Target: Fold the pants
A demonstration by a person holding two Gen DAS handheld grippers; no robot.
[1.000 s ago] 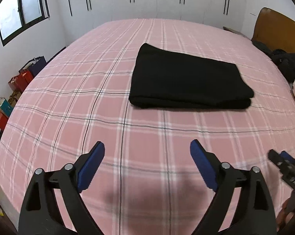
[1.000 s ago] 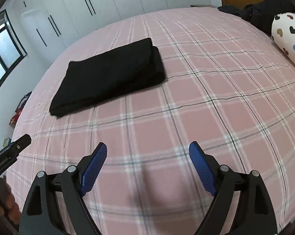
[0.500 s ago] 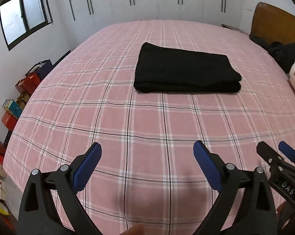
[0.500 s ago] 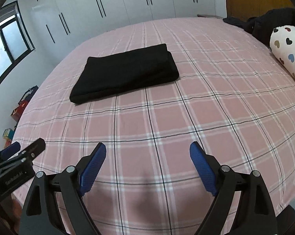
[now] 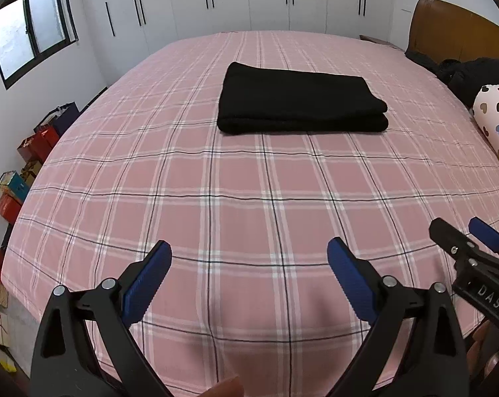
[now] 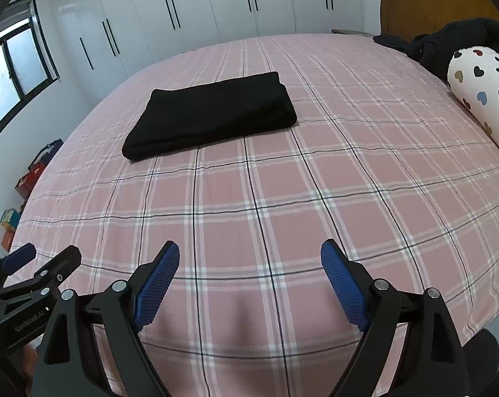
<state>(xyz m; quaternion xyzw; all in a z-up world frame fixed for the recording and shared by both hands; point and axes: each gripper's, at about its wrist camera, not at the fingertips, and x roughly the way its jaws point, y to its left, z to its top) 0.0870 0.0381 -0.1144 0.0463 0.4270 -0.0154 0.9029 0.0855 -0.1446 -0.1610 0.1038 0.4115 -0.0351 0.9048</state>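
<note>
Pants (image 5: 299, 99) lie folded mid-bed, well ahead of my tongs, long axis running left to right; left gripper (image 5: 249, 273) and right gripper (image 6: 249, 276) both gape released over pink plaid bedspread (image 5: 236, 198), about equally distant

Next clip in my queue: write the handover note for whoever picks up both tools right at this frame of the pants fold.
Left tool: open, holding nothing, above the near edge of the bed.
Right tool: open, holding nothing, beside the left one, also apart from the cloth.
Black pants: lying mid-bed on the pink plaid bedsheet as a neat layered rectangle, touched by neither tool.
Done: the fold looks complete; edges line up and no loose leg shows.
Left: probably nothing, at most a check of the far side, which is hidden from here.
</note>
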